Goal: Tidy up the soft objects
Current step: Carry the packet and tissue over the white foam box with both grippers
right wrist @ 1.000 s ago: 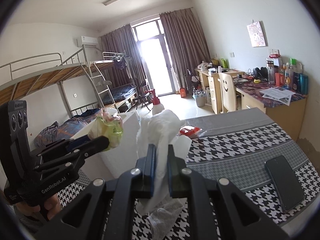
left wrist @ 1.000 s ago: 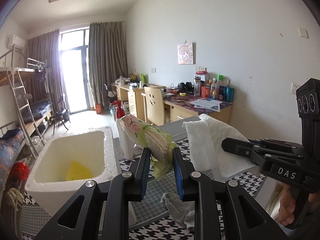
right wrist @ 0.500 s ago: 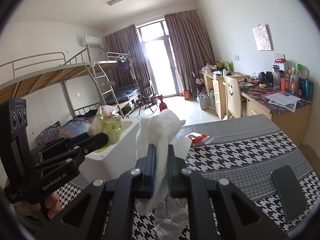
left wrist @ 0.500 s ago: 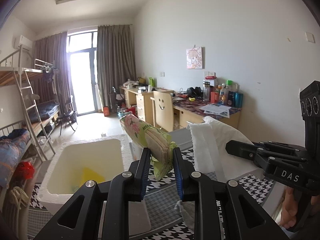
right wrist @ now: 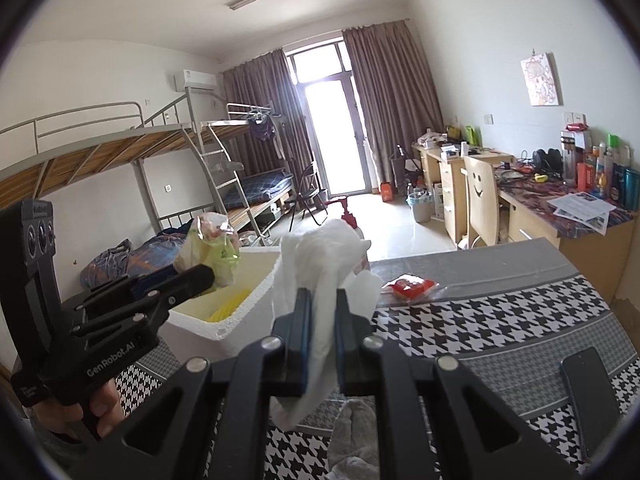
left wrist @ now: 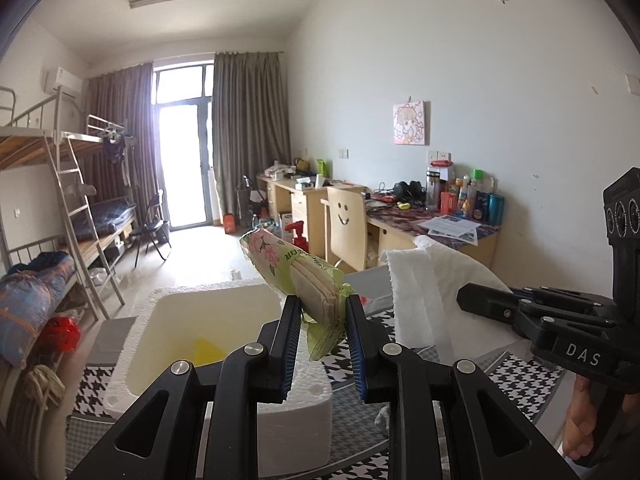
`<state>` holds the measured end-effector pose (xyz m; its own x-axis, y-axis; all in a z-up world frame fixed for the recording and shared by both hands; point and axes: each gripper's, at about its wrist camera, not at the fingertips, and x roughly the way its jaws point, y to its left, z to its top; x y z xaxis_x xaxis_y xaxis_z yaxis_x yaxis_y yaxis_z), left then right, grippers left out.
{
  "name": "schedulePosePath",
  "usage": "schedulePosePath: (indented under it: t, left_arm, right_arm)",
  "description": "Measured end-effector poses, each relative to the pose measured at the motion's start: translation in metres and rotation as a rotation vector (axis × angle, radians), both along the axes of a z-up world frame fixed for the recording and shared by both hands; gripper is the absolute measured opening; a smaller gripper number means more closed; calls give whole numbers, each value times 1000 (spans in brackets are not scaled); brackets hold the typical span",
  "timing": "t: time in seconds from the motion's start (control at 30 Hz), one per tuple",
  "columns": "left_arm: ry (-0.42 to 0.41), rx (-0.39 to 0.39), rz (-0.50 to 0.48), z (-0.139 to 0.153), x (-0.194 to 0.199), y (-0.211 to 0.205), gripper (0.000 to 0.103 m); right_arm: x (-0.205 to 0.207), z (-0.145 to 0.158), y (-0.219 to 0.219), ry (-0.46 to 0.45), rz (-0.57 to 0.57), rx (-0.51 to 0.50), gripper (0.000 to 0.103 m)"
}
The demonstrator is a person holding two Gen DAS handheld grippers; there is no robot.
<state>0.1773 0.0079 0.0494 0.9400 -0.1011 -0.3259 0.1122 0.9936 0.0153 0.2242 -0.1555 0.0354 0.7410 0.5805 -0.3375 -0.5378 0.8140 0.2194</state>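
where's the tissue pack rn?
Tissue pack is clamped in the left tool, held up over the near rim of the foam box, left of the white paper towel.

Green floral tissue pack (left wrist: pixel 304 280) tilted, white paper towel (right wrist: pixel 320 280) hanging crumpled, both held aloft

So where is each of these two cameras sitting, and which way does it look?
Left wrist view: rides on the left gripper, looking along its fingers, shut on a green floral tissue pack, over the white foam box; the right gripper and a hand show at right.
Right wrist view: rides on the right gripper, shut on a white paper towel, above the houndstooth table; the left gripper shows at left.
Shared: box, both held items, bunk beds, desks.
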Motion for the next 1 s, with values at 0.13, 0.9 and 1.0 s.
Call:
schedulePosePath:
  t: [0.13,0.9,1.0]
  left_arm:
    - [-7,-2,17,1,0,5,24]
    - [4,-8,101,-2,7,38,25]
    - [5,-8,114,-2,7,42,25]
  right_arm:
    - [3,0,4,-2,11,0,14]
    - [18,13,42,-5,108,-11,14]
    - [20,16,47,-6,117,-11,14]
